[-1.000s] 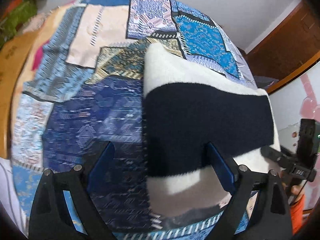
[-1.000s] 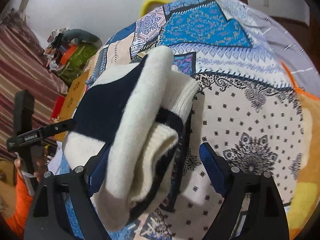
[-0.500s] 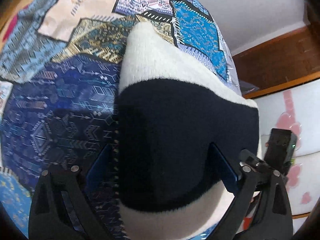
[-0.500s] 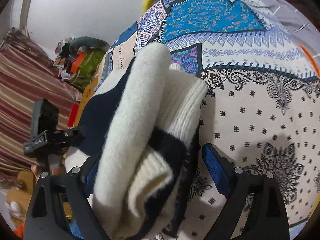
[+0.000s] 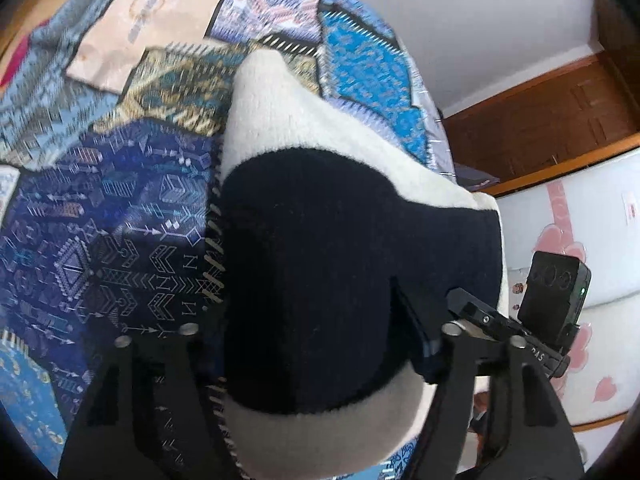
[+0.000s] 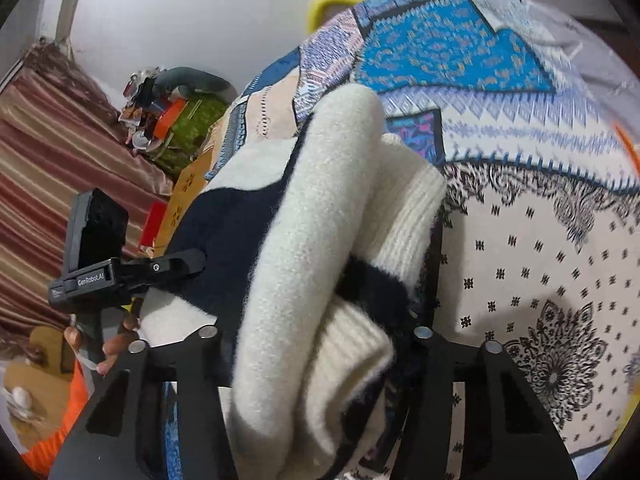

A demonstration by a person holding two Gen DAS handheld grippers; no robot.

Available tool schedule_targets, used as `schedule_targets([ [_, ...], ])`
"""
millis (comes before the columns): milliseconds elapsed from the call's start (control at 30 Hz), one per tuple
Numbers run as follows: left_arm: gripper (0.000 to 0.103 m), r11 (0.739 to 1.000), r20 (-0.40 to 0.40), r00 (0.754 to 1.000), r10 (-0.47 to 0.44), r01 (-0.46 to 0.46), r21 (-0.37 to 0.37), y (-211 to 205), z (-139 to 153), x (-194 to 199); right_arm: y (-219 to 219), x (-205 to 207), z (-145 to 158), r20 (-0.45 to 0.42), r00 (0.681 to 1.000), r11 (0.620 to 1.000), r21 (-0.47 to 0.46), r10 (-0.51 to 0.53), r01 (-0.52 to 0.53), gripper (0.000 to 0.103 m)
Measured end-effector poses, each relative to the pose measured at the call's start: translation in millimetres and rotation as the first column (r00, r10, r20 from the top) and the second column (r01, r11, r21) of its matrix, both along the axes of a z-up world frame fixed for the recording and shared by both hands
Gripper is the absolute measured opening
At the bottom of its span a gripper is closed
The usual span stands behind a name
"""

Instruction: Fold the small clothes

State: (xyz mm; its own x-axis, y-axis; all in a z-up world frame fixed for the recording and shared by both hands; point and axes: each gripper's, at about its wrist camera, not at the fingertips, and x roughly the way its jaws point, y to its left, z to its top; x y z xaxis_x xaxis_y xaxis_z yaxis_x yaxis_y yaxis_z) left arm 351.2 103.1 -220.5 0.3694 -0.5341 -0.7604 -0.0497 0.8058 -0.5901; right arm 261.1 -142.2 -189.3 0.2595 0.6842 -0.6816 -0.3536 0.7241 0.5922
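A folded cream and navy striped knit sweater (image 5: 320, 248) fills the middle of the left wrist view, held over the patterned patchwork bedspread (image 5: 112, 208). My left gripper (image 5: 308, 336) is shut on the sweater's near edge; its fingers are largely buried in the knit. In the right wrist view the same sweater (image 6: 320, 248) shows its stacked folds end-on. My right gripper (image 6: 316, 332) is shut on that bundle. The left gripper's body (image 6: 120, 272) shows at the sweater's far left side.
The bedspread (image 6: 540, 240) spreads to the right in the right wrist view. A yellow hoop (image 6: 332, 2) lies at its far end. Clutter and a striped curtain (image 6: 48, 168) stand at the left. A wooden door (image 5: 560, 120) and white cabinet (image 5: 580, 216) stand right of the bed.
Both grippers have closed from wide open onto the folded sweater. The bundle now sits nearer both cameras and looks raised off the bedspread.
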Motion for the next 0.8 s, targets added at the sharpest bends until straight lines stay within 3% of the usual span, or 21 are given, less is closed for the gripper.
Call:
schedule_targets([
  [300, 0.06, 0.997, 0.155, 0.988, 0.002, -0.014, 0.076, 21.2, 59.1, -46.5, 31.2, -13.9, 47.5, 0.119, 0.992, 0.999, -0.011, 0.048, -0.047, 0.043],
  [467, 0.06, 0.995, 0.196, 0.98, 0.035, -0.052, 0.081, 52.6, 80.1, -75.5, 59.8, -22.6, 67.4, 0.165, 0.983, 0.996, -0.005, 0.086, -0.086, 0.043],
  [600, 0.06, 0.993, 0.198, 0.978, 0.062, -0.081, 0.088, 73.6, 82.0, -90.9, 86.1, -26.9, 69.5, 0.176, 0.976, 0.992, -0.015, 0.126, -0.126, 0.043],
  [800, 0.06, 0.99, 0.136, 0.985, 0.103, -0.114, 0.077, 100.0, 56.2, -106.1, 116.7, -24.5, 48.4, 0.132, 0.976, 0.985, -0.039, 0.174, -0.17, 0.043],
])
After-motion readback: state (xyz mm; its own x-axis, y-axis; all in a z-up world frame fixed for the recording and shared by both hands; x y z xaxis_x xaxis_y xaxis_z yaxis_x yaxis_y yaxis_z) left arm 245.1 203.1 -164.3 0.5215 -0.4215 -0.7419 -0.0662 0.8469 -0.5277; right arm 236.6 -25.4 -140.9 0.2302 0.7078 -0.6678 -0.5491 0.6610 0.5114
